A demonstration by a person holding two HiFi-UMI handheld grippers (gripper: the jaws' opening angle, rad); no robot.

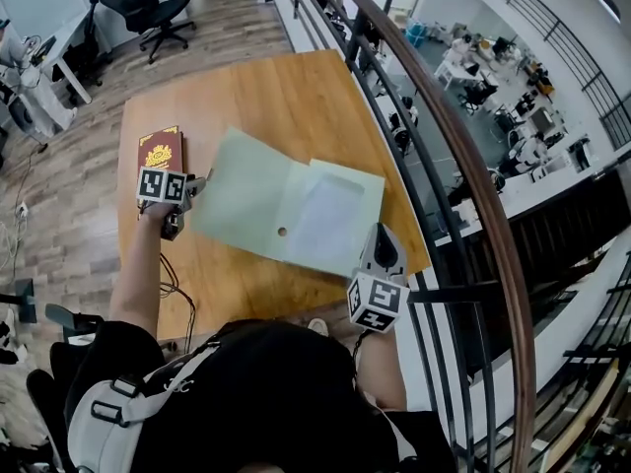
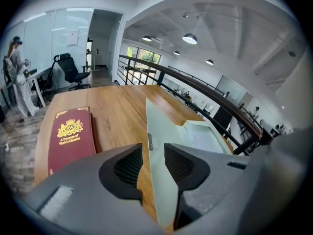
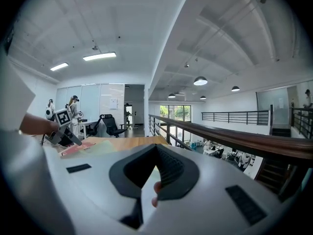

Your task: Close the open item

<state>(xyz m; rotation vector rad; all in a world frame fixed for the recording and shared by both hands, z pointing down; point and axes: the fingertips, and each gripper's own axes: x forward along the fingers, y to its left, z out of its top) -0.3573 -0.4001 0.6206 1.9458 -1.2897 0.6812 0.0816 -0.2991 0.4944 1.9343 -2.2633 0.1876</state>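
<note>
A pale green folder (image 1: 286, 205) lies spread open on the wooden tabletop (image 1: 266, 97), its two leaves side by side, with a dark red book (image 1: 161, 151) flat just beside its left leaf. The left gripper (image 1: 189, 195) is down at the outer edge of that left leaf. Its jaws stand wide apart with the thin edge of the leaf running between them, closer to one jaw, and neither is clamped on it. The right gripper (image 1: 383, 249) sits at the folder's near right corner with its jaws closed tip to tip. I can't tell whether they nip the folder's edge there. A dark wooden handrail (image 1: 434, 136) runs along the far side of the tabletop.
</note>
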